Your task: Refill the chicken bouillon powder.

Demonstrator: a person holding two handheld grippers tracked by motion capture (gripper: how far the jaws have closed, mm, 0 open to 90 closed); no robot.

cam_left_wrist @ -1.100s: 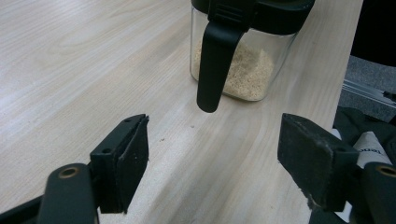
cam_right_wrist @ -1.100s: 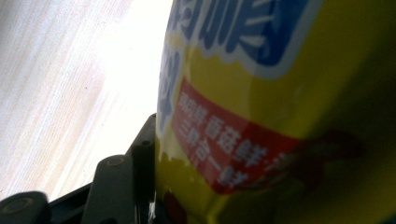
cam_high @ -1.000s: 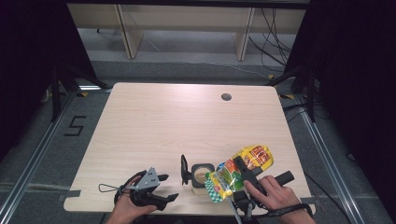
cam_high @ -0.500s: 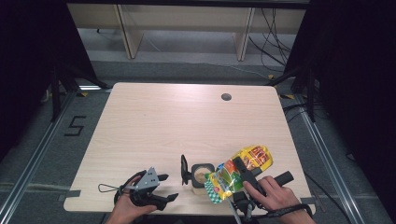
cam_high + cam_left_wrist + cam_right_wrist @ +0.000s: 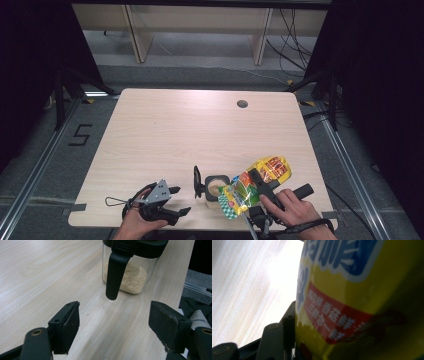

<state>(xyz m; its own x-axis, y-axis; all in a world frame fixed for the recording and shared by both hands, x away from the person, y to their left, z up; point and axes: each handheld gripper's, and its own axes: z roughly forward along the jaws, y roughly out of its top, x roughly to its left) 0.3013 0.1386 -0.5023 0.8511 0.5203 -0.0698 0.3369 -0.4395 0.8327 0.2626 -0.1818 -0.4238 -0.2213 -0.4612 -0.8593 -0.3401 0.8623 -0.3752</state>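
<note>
While the right gripper [image 5: 257, 186] clamps a snack bag [image 5: 252, 184] between its jaws, w/ the left-hand pad flat against the film in the right gripper view, the bag is tilted so its lower, green-checked end hangs over the mouth of a clear jar [image 5: 216, 186]. Step in hand, by judgement: pouring or topping up the jar from the bag. Left gripper [image 5: 117, 327] idles w/ jaws wide apart and nothing between them, resting near the table's front edge, well apart from the jar.

Next move, as judged: keep the bag's mouth above the jar opening, tip further w/o crushing the film; left gripper could steady the jar or later swing the lid [image 5: 197, 181] shut.

Materials & shapes:
- Bag: glossy crinkled foil/plastic, yellow w/ red band and blue lettering [image 5: 352, 302]; soft, deforms under grip.
- Jar: square-ish, transparent walls, pale granular fill approx. low in the body [image 5: 130, 280]; black rim, long black latch arm hanging down the front [image 5: 113, 275].
- Lid: black, hinged open, standing upright beside the jar.
- Pads [image 5: 71, 326]: matte black rubber, slightly scuffed.
- Table [image 5: 200, 130]: light wood-grain laminate, rounded corners, smooth, w/ cable hole [image 5: 242, 104] at the far side.
</note>
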